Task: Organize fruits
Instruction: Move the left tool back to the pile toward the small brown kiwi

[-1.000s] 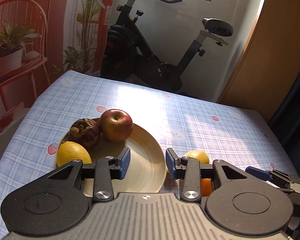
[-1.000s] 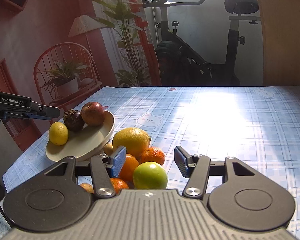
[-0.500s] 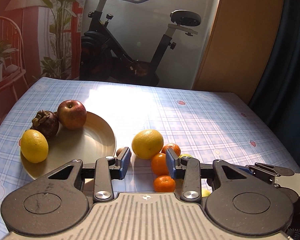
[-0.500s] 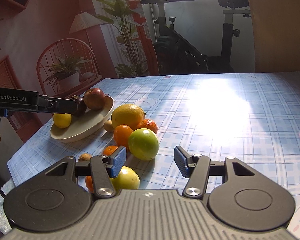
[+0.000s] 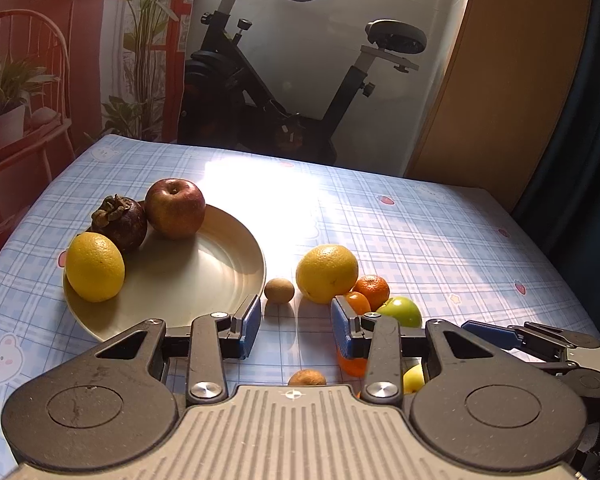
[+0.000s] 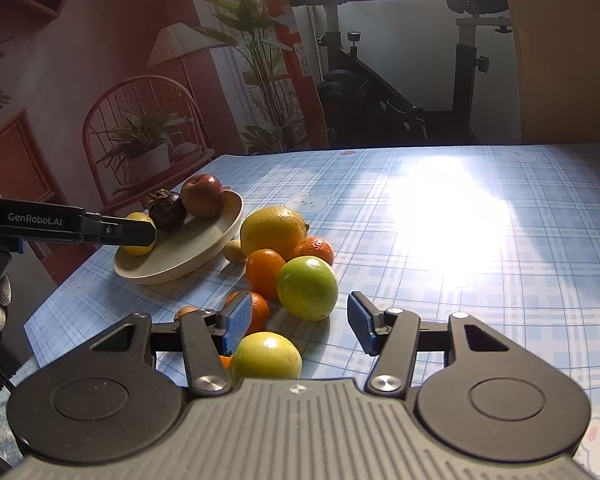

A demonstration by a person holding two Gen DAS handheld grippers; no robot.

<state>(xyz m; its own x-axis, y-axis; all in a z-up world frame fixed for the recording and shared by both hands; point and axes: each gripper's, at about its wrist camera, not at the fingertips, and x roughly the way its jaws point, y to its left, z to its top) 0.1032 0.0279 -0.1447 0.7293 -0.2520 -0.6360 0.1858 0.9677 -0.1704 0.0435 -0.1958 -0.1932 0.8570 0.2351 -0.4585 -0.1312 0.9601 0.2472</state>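
Observation:
A cream plate [image 5: 204, 276] holds a red apple [image 5: 175, 208], a dark mangosteen [image 5: 119, 219] and a lemon [image 5: 95, 267]. Beside it on the table lie a large yellow orange [image 5: 326, 273], a small brown kiwi [image 5: 279, 290], tangerines [image 5: 373, 285] and a green apple [image 5: 400, 311]. My left gripper [image 5: 294, 326] is open and empty, above the table in front of the kiwi. My right gripper [image 6: 298, 326] is open and empty, just before the green apple [image 6: 307, 287], with a yellow-green fruit [image 6: 265, 356] below its left finger. The plate [image 6: 204, 248] sits further left.
The table has a blue checked cloth [image 5: 420, 232]. An exercise bike [image 5: 284, 92] stands behind the far edge, and a red chair with a plant [image 6: 140, 140] stands to the left. The left gripper's side [image 6: 60, 226] reaches into the right wrist view beside the plate.
The left gripper has swung back left, so the plate fills more of its view. The right gripper has drawn back a little from the fruit pile. Both stay open.

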